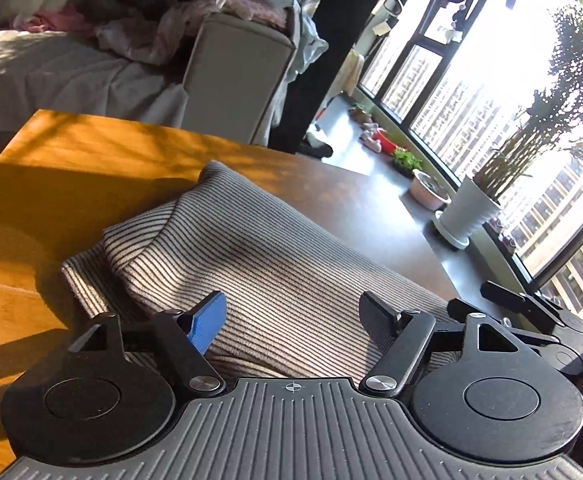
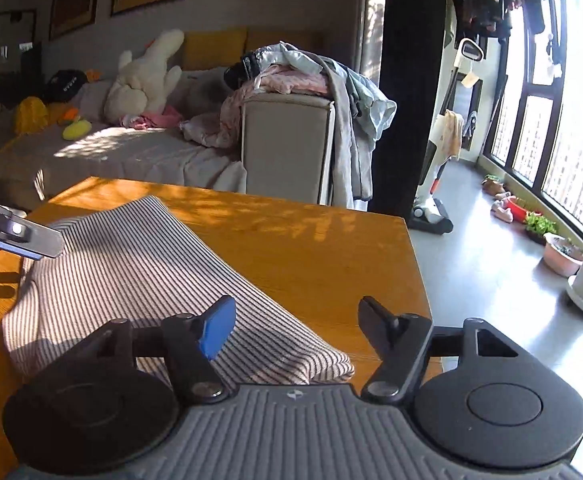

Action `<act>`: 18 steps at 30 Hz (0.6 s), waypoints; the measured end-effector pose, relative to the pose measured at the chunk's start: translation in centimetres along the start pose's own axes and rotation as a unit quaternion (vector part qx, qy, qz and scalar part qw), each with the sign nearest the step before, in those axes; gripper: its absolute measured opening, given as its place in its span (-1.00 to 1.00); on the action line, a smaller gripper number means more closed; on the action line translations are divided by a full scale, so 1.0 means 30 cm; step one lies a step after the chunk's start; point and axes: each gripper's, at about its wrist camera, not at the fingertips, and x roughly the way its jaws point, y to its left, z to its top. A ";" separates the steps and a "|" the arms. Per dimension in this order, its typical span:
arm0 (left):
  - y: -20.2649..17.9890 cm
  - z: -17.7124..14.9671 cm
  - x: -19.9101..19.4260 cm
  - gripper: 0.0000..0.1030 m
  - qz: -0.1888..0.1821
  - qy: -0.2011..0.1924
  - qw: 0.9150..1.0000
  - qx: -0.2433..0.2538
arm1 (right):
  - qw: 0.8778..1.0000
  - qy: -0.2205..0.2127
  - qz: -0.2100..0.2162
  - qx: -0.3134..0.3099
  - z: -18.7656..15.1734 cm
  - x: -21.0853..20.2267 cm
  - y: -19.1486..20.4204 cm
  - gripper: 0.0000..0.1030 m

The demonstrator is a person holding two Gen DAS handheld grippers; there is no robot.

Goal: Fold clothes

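Note:
A grey-and-white striped garment (image 1: 251,256) lies folded in a thick bundle on the wooden table (image 1: 71,152). My left gripper (image 1: 295,316) hovers over its near part, open, with a wide gap between the blue pad and the black pad; nothing is pinched. In the right wrist view the same garment (image 2: 131,264) stretches away to the left. My right gripper (image 2: 297,326) stands open above its near right corner, the blue pad over the cloth and the black pad over bare table (image 2: 311,248). The left gripper's fingers (image 2: 23,236) show at that view's left edge.
Beyond the table stands a sofa (image 2: 131,156) with a white plush toy (image 2: 143,76) and a heap of clothes (image 2: 291,72) on its arm. To the right lie grey floor, an upright vacuum (image 2: 431,200), plant pots (image 1: 467,216) and tall windows. The table's right edge (image 2: 415,264) is near.

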 end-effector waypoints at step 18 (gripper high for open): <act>0.004 -0.032 0.160 0.05 -0.014 0.027 0.998 0.046 | 0.997 0.047 0.036 0.050 -0.159 -0.028 0.037 0.30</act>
